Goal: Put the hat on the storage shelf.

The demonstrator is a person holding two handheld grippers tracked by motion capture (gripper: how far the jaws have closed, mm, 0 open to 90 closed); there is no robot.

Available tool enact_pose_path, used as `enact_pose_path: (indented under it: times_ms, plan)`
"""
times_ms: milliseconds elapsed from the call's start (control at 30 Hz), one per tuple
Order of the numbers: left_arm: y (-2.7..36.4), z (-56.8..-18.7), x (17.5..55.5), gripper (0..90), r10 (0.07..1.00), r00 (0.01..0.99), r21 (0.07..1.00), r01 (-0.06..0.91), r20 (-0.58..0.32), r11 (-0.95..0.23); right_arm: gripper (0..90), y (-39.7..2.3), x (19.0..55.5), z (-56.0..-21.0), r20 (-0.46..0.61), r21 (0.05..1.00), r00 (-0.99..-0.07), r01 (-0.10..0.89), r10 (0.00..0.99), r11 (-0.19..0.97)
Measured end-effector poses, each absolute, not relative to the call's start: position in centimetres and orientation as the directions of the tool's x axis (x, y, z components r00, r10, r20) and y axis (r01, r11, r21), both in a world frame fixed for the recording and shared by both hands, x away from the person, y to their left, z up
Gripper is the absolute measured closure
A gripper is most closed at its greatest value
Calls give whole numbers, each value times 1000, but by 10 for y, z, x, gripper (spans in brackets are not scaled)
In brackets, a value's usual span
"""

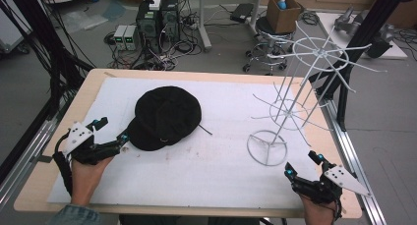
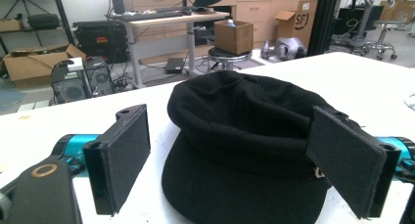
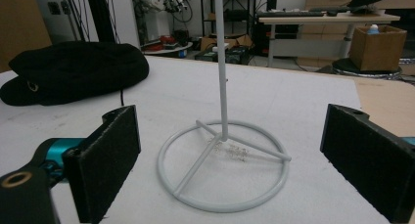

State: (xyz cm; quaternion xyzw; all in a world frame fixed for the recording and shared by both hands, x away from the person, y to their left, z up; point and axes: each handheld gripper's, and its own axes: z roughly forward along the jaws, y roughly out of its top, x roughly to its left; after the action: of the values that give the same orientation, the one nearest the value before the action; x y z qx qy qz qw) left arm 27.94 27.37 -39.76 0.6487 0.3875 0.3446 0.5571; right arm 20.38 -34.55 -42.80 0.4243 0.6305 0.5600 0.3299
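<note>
My left gripper (image 1: pixel 112 132) rests low on the white padded mat (image 1: pixel 196 171) that covers the wooden table (image 1: pixel 34 183), at the table's left near side. Its two black jaws stand spread wide, and the soft black fabric cap with a short brim (image 1: pixel 164 117) lies right in front of them. In the left gripper view the cap (image 2: pixel 244 136) sits between and beyond the jaws; the right-hand pad overlaps the cap's side there, but I cannot tell whether it touches the cloth. The left-hand pad stands clear of the brim. The cap lies crown up on the mat, left of centre, with its brim toward me and a thin dark cord trailing from its right side.

My right gripper (image 1: pixel 302 166) sits at the near right corner of the table, jaws also spread apart with nothing between the pads. Straight ahead of it stands the white wire hat rack with a ring base, a thin upright pole and spoked tiers (image 1: pixel 290 112). In the right gripper view the ring base (image 3: pixel 224 165) lies on the mat between and just beyond the jaws, apart from both pads, and the cap (image 3: pixel 73 72) shows far off to the left.

Behind the table, on a round stool, stands an open brown cardboard box (image 1: pixel 283 13) with a bottle with a blue cap (image 1: pixel 282 3) inside it.
</note>
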Motion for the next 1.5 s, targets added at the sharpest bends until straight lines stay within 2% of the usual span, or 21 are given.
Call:
enact_pose_path:
  times_ms: [567,833,1067,1500]
  plan:
    - [270,-399,289,180,882,470,988,134,1,-73,69,-346,207,-429,58,985,-415,174,908,17]
    - [248,-384,297,180,868,495,989,103,42,-107,69,-355,212,-426,67,987,-401,159,914,-3]
    - [226,-382,316,186,858,509,982,111,74,-151,69,-358,220,-427,72,986,-403,167,912,-4]
    - [200,-387,354,202,846,532,977,164,29,-136,69,-361,227,-427,69,985,-411,174,909,4]
